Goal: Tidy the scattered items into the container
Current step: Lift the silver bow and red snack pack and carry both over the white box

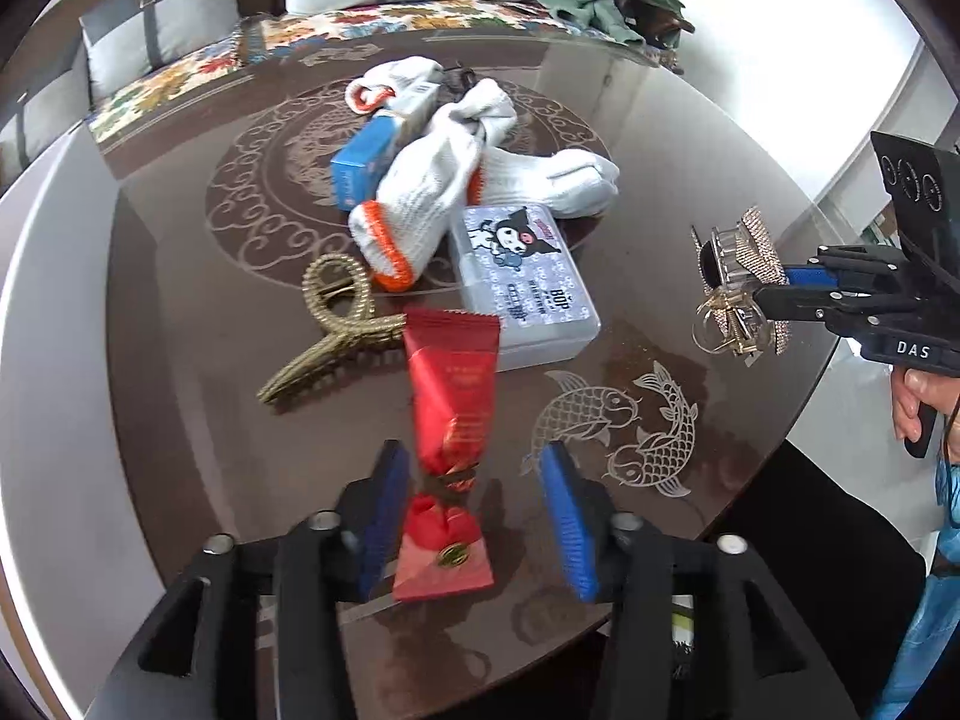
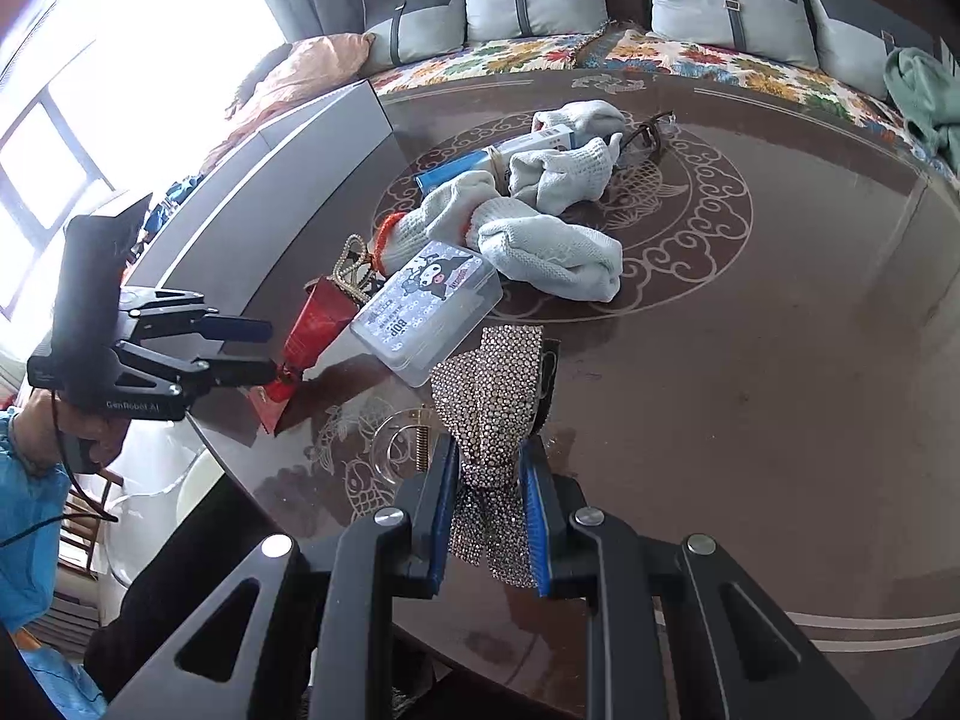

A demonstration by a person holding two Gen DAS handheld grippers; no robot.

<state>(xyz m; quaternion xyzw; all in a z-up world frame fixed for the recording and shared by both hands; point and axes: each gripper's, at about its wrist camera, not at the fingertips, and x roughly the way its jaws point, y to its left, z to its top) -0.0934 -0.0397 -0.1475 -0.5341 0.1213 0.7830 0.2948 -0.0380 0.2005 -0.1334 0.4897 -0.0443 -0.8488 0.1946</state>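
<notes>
My left gripper [image 1: 480,516] stands partly open, the red sachet [image 1: 451,414] loose between its blue pads, upright near the table's [image 1: 750,192] near edge. My right gripper [image 2: 489,510] clamps the rhinestone bow hair clip [image 2: 489,396], lifted right of the clear Kuromi box [image 1: 522,276].

Home lounge: sofa [image 2: 600,54], cushions [image 2: 528,0].

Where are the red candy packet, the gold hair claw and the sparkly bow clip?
red candy packet [image 1: 453,384], left wrist view, on its red body.
gold hair claw [image 1: 327,324], left wrist view, at its crossing.
sparkly bow clip [image 2: 492,402], right wrist view, on the rhinestone bow.
</notes>
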